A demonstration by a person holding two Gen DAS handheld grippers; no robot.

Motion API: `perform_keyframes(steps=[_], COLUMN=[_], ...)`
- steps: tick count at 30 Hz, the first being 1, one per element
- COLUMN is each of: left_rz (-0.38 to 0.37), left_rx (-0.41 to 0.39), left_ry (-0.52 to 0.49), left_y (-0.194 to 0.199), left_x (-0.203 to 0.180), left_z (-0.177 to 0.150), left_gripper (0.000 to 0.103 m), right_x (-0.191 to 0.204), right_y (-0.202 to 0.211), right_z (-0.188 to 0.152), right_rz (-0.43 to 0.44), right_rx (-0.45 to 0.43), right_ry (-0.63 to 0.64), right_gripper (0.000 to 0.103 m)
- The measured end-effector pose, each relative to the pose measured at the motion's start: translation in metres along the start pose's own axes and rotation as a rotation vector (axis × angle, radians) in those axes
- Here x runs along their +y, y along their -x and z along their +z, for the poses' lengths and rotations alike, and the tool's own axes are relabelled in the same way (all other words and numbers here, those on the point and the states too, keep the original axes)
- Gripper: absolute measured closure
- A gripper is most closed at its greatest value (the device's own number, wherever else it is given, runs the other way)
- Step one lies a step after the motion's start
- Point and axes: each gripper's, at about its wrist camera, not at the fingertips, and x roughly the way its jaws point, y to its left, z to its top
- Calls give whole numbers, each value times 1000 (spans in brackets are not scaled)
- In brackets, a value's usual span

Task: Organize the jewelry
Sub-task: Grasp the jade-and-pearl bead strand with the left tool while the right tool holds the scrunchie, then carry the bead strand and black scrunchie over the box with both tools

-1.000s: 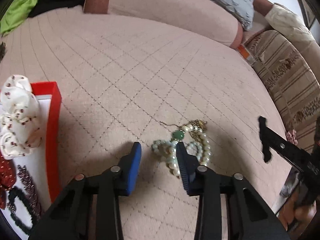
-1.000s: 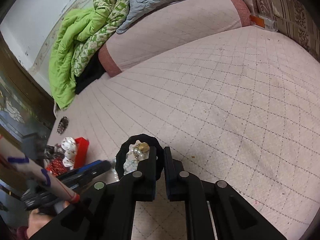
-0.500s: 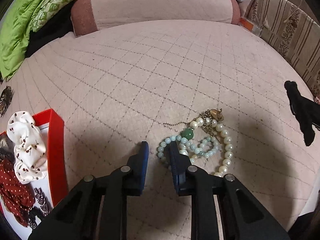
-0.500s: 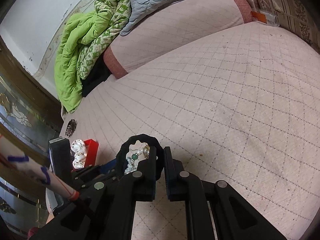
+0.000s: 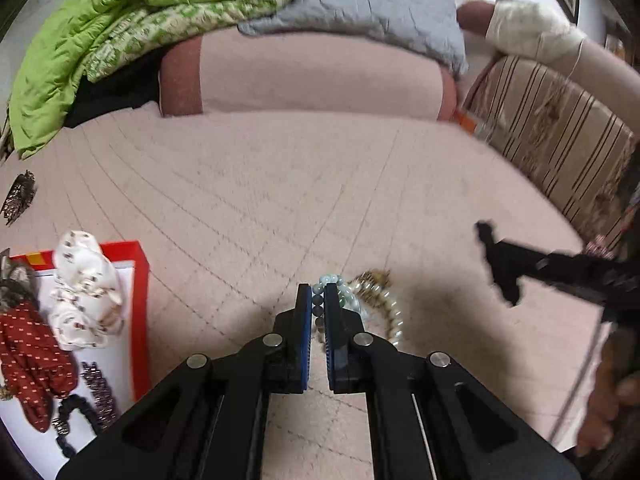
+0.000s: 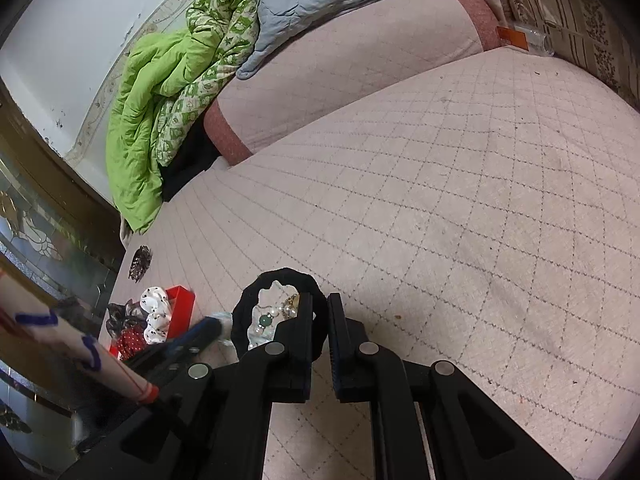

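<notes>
My left gripper [image 5: 318, 294] is shut on a pale green bead bracelet [image 5: 334, 286], whose beads show between the blue pads. A white pearl strand with a gold clasp [image 5: 386, 308] lies tangled just to its right on the pink quilted bed. My right gripper [image 6: 320, 304] is shut on a black scrunchie [image 6: 248, 312], held above the bed; the beads show through its ring. The right gripper with the scrunchie also shows in the left wrist view [image 5: 500, 260]. A red tray [image 5: 140, 320] with a white liner sits at the left.
The tray holds a white dotted scrunchie [image 5: 86, 292], a red dotted scrunchie [image 5: 28, 360] and a black bead bracelet [image 5: 76, 420]. A dark hair clip [image 5: 18, 196] lies on the bed at far left. Green and grey quilts [image 6: 172, 92] pile at the back.
My left gripper has closed from open onto the green bead bracelet and lifted its view. My right gripper stays shut on the black scrunchie, nearly still.
</notes>
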Motion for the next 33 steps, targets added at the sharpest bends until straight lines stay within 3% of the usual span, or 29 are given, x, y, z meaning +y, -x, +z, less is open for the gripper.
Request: perform_keyframes(steps=[9, 16, 23, 33], left_rz=[36, 87, 156, 291], left_rx=[-112, -171, -218, -228], left_ry=[30, 79, 144, 277], left_y=[63, 108, 153, 186], left_x=[20, 59, 109, 188], left_z=[-2, -14, -36, -78], left_gripper=[98, 98, 98, 98], right_x=[19, 50, 101, 204], right_y=[-1, -12, -25, -45], right_z=[-2, -13, -37, -102], right_rz=[25, 48, 114, 284], right_rx=[-15, 7, 27, 85], right_ry=[61, 151, 281, 528], right_gripper=[95, 95, 95, 95])
